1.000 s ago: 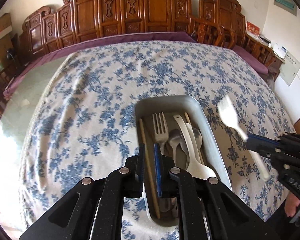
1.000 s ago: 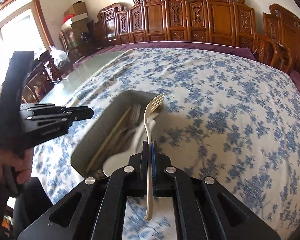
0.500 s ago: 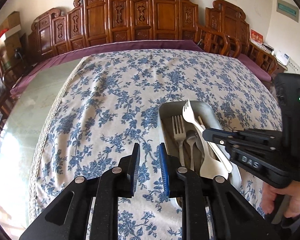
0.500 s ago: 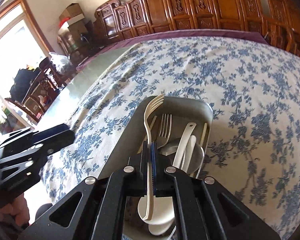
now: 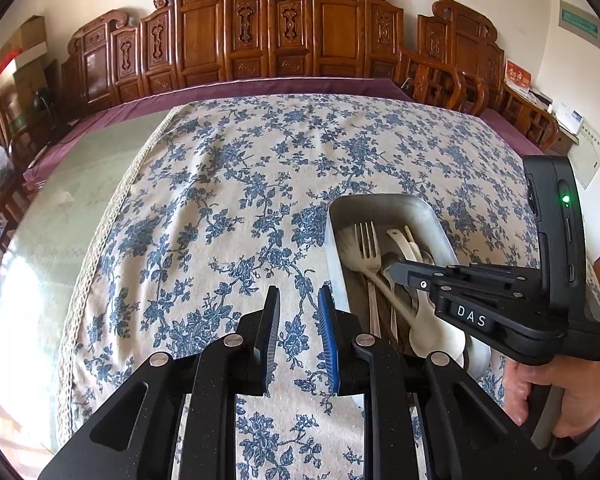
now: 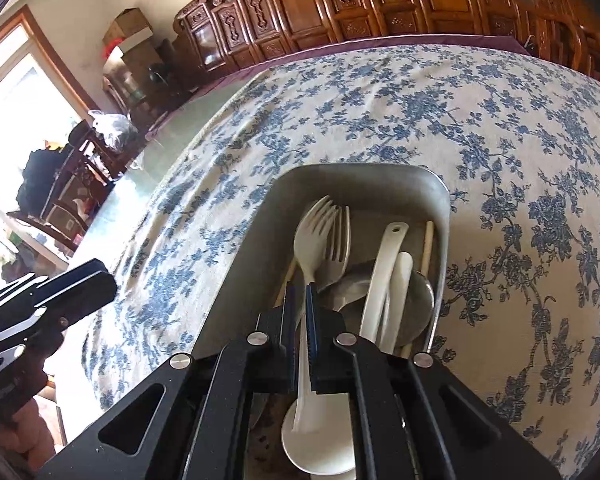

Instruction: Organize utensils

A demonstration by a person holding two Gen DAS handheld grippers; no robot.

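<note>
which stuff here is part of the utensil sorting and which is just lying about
Part of the job:
- metal tray
- white plastic fork between the right gripper's fingers
- metal fork
- white spoons
- metal spoon
- chopstick
- left gripper, open and empty

Just lying about:
- floral tablecloth
- carved wooden chairs
- cardboard boxes

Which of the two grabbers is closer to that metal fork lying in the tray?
The right. The right gripper hangs over the tray, right beside the metal fork. The left gripper hangs outside the tray, over the tablecloth.
</note>
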